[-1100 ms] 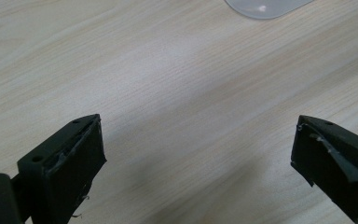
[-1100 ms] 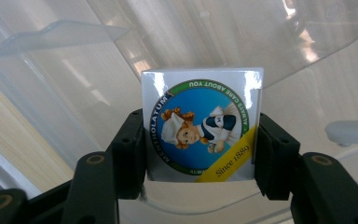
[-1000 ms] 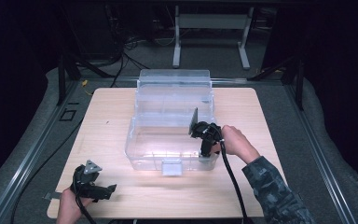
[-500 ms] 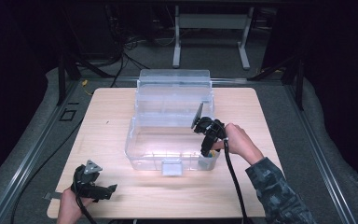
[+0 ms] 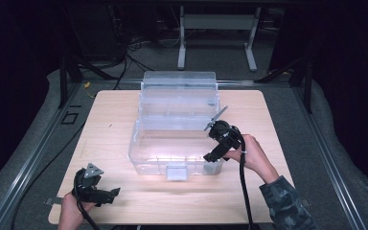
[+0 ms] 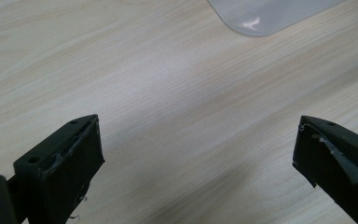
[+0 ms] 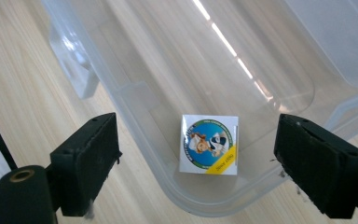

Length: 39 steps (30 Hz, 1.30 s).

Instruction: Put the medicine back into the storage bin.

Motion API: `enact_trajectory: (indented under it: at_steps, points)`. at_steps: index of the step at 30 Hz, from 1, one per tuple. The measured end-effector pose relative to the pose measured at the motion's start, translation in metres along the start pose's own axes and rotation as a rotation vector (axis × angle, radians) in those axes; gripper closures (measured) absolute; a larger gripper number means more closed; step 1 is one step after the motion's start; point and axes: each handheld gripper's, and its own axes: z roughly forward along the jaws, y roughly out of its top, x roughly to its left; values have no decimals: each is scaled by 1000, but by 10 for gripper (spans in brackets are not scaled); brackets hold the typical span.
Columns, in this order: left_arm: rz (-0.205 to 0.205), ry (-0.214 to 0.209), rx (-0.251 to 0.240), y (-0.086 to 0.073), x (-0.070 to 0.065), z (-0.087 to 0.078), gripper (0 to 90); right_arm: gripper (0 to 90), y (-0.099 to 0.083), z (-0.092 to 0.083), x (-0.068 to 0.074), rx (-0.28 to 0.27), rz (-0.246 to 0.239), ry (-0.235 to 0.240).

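Counter (image 5: 110, 129): light wood board, centre of the high view, dark floor around it.

Clear plastic bin (image 5: 172, 139): sits mid-counter, lid open and standing up at its far side. A latch tab shows at the middle of its near wall.

My right gripper (image 5: 216, 155): centre-right of the high view, above the bin's near right corner, tilted down into it. Jaws have just been opening and now stand wide, nothing pressed between them.

My left gripper (image 5: 106, 193): lower left of the high view, low over the bare counter, well apart from the bin. Jaws wide open, empty.

Small square packet (image 7: 209, 144): white, round blue picture label with a yellow corner. Lies flat on the bin floor near a rounded corner, centre of the right gripper view, seen between my open jaws but untouched.
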Motion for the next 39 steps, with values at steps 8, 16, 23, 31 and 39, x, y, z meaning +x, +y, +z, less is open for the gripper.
enact_trajectory:
  at_steps: [8, 16, 23, 31, 39]
  points:
    - [-5, 5, -52, 21, 0, -8, 17, 129, -21, -4, 12, -159, 21, 11]
    - [26, 4, -110, 52, 0, -21, 20, 138, -33, -7, 26, -203, -9, -17]
    - [71, -51, -155, 94, -5, -29, 26, 139, -40, -5, 26, -212, 11, -38]
    - [125, -71, -150, 128, -9, -31, 25, 141, -43, -6, 27, -221, 12, -37]
    - [140, -86, -147, 153, -4, -29, 25, 144, -42, -3, 29, -211, 4, -34]
